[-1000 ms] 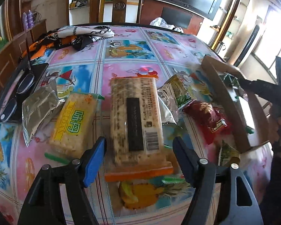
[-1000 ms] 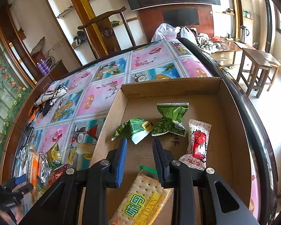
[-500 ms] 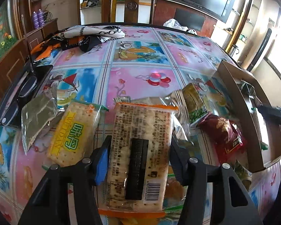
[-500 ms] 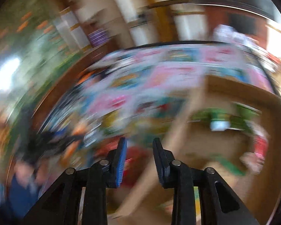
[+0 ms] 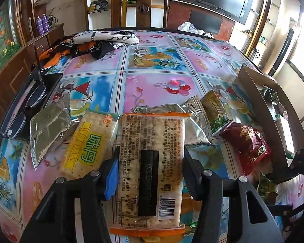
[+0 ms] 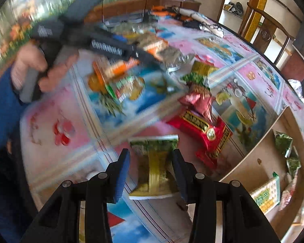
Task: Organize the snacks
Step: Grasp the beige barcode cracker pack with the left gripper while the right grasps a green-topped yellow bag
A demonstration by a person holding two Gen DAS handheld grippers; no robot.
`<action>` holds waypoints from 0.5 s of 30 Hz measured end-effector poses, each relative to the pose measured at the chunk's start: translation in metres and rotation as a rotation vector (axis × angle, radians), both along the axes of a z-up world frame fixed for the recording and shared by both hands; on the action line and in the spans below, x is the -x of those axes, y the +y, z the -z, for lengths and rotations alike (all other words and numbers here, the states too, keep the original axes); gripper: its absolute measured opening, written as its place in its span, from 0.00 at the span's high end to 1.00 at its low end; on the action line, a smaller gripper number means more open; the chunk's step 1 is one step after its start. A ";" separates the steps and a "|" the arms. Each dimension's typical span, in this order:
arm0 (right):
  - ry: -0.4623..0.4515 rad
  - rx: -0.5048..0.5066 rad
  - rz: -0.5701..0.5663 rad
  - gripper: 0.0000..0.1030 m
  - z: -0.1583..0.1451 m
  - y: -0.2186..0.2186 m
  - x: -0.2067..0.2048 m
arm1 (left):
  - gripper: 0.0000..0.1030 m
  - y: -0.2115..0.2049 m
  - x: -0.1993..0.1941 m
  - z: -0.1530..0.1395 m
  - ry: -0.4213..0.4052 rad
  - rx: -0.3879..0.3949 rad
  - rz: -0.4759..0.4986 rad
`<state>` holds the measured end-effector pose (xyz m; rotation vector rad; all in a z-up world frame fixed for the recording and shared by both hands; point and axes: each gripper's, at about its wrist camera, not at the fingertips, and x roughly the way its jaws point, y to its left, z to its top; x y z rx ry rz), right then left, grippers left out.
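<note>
My left gripper [image 5: 151, 172] is shut on the long orange-edged cracker pack [image 5: 152, 158], one jaw on each long side, just above the table. A yellow-green cracker pack [image 5: 89, 143] lies to its left. My right gripper [image 6: 151, 174] is open, its jaws on either side of a green-and-gold snack packet [image 6: 154, 166] lying on the table. A red snack packet [image 6: 204, 129] lies just right of it; it also shows in the left wrist view [image 5: 247, 143]. The cardboard box [image 6: 253, 158] at the right holds a cracker pack [image 6: 267, 194] and green packets [image 6: 283, 143].
Silver and green foil packets [image 5: 198, 119] lie beyond the held pack. A grey-green packet [image 5: 46, 129], glasses [image 5: 24, 111] and a dark case sit at the left edge. Scarves [image 5: 95, 40] lie at the far side. A wooden chair [image 5: 143, 8] stands behind the table.
My left gripper closed onto the orange-edged cracker pack and lifted it slightly. My right gripper swung fast out of the box leftward, opened wider, and now straddles the green-and-gold packet.
</note>
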<state>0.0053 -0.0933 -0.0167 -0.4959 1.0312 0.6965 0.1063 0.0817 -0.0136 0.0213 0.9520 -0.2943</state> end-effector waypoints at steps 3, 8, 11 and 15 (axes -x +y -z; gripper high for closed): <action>0.010 0.013 0.000 0.56 0.004 0.002 -0.001 | 0.48 0.000 0.000 0.000 0.000 0.001 0.000; 0.008 -0.051 0.007 0.68 0.002 0.004 -0.007 | 0.49 0.000 -0.001 -0.001 -0.012 0.002 -0.002; -0.026 -0.126 0.029 0.70 -0.009 0.006 -0.009 | 0.49 0.002 0.001 -0.005 -0.033 0.024 -0.014; -0.080 -0.264 0.143 0.70 -0.026 -0.006 -0.025 | 0.49 0.007 0.005 -0.013 -0.087 0.058 -0.057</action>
